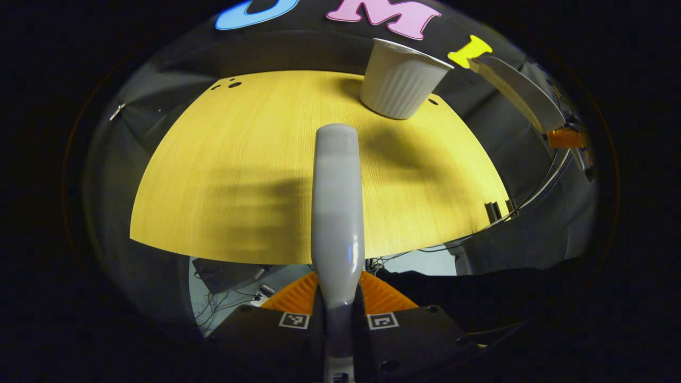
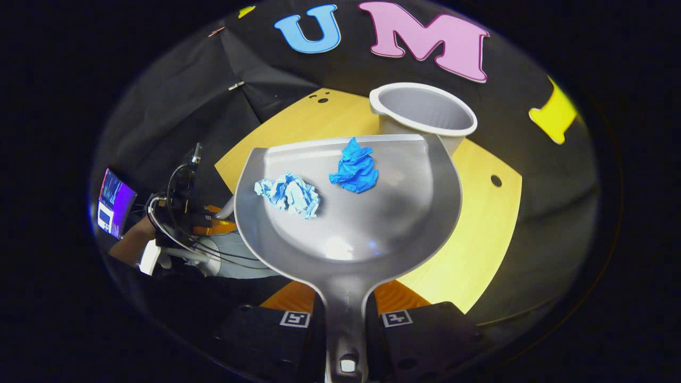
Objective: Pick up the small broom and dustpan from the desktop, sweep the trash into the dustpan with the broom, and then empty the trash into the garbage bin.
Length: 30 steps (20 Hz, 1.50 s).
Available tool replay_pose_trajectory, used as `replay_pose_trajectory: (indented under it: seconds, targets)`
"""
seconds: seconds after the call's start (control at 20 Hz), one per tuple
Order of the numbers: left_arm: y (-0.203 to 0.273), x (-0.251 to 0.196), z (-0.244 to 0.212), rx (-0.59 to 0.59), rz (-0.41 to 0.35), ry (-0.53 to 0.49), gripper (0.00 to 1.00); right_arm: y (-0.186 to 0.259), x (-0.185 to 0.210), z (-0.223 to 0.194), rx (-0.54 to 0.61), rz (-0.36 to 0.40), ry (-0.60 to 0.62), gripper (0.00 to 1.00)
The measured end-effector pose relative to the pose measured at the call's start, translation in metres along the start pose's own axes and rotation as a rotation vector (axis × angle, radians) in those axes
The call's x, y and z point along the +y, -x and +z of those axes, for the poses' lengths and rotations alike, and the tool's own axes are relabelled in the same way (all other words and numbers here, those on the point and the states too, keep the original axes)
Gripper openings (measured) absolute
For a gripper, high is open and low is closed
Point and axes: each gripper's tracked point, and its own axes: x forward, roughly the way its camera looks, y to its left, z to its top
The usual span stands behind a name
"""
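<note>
Clamped between the right gripper (image 2: 346, 319) jaws is the dustpan (image 2: 348, 213) handle, running up from six o'clock in the right gripper view. Its pan is held off the counter (image 2: 479, 234) and carries two wads of trash: a pale blue crumpled paper (image 2: 288, 194) toward ten o'clock and a deep blue crumpled paper (image 2: 355, 167) near twelve, just short of the pan's open lip. Beyond that lip, at about one o'clock, stands the garbage bin (image 2: 423, 111), mouth up; I cannot see any trash inside it.

In the left gripper view the left gripper (image 1: 338, 319) has its jaws pressed on the broom (image 1: 337, 213) — a pale handle reaching from six o'clock toward twelve — with the bin at one o'clock on the counter.

Judging from this, the load is gathered and the tipping is at hand. The risk lies at the lip: the deep blue wad sits so close to the edge that a tilt begun before the lip is over the bin's mouth would drop it on the counter. A knock of pan against rim could topple the light bin — or a hasty flick might send the pale wad over the side wall.
</note>
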Motion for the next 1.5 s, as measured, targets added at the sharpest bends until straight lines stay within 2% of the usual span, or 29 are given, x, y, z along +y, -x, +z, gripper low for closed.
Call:
replay_pose_trajectory:
  seconds: [0.05, 0.35, 0.4, 0.45, 0.6, 0.65, 0.7, 0.8, 0.85, 0.9, 1.05, 1.15, 1.25, 1.3, 1.35, 1.45, 1.5]
  targets:
    - [0.002, -0.003, 0.006, -0.013, 0.009, 0.028, 0.25, 0.002, -0.012, 0.007, -0.006, -0.008, 0.039, 0.34]
    - [-0.004, -0.034, 0.035, -0.074, 0.06, 0.155, 0.25, -0.003, -0.065, 0.073, -0.072, 0.027, 0.162, 0.34]
    - [-0.004, -0.04, 0.041, -0.083, 0.055, 0.181, 0.25, -0.01, -0.075, 0.085, -0.093, 0.014, 0.194, 0.27]
    - [-0.005, -0.045, 0.047, -0.1, 0.052, 0.212, 0.22, -0.02, -0.086, 0.095, -0.11, -0.002, 0.221, 0.34]
    - [-0.001, -0.053, 0.063, -0.135, 0.058, 0.284, 0.25, -0.04, -0.097, 0.119, -0.141, 0.004, 0.21, 0.34]
    - [0.001, -0.053, 0.071, -0.15, 0.062, 0.287, 0.25, -0.046, -0.102, 0.128, -0.151, -0.003, 0.199, 0.27]
    - [0.003, -0.052, 0.077, -0.159, 0.064, 0.29, 0.25, -0.052, -0.107, 0.134, -0.159, -0.017, 0.19, 0.34]
    - [0.008, -0.052, 0.086, -0.161, 0.049, 0.293, 0.29, -0.066, -0.121, 0.149, -0.173, -0.058, 0.174, 0.34]
    - [0.011, -0.052, 0.09, -0.169, 0.035, 0.281, 0.25, -0.07, -0.128, 0.156, -0.177, -0.084, 0.174, 0.27]
    - [0.013, -0.048, 0.1, -0.175, 0.023, 0.262, 0.25, -0.073, -0.136, 0.162, -0.184, -0.12, 0.178, 0.34]
    - [0.015, -0.027, 0.126, -0.183, 0.014, 0.192, 0.25, -0.079, -0.154, 0.179, -0.206, -0.221, 0.145, 0.34]
    - [0.018, -0.015, 0.141, -0.185, -0.019, 0.165, 0.25, -0.078, -0.165, 0.186, -0.218, -0.289, 0.095, 0.34]
    - [0.02, 0.001, 0.147, -0.176, -0.039, 0.138, 0.25, -0.078, -0.185, 0.188, -0.202, -0.407, 0.118, 0.34]
    - [0.021, 0.011, 0.15, -0.175, -0.049, 0.122, 0.25, -0.076, -0.195, 0.186, -0.185, -0.473, 0.143, 0.25]
    - [0.021, 0.02, 0.153, -0.172, -0.062, 0.113, 0.25, -0.077, -0.203, 0.184, -0.164, -0.533, 0.166, 0.34]
    - [0.019, 0.036, 0.153, -0.159, -0.091, 0.1, 0.25, -0.075, -0.216, 0.176, -0.123, -0.641, 0.205, 0.34]
    - [0.016, 0.044, 0.153, -0.149, -0.099, 0.087, 0.29, -0.073, -0.222, 0.174, -0.11, -0.688, 0.225, 0.34]
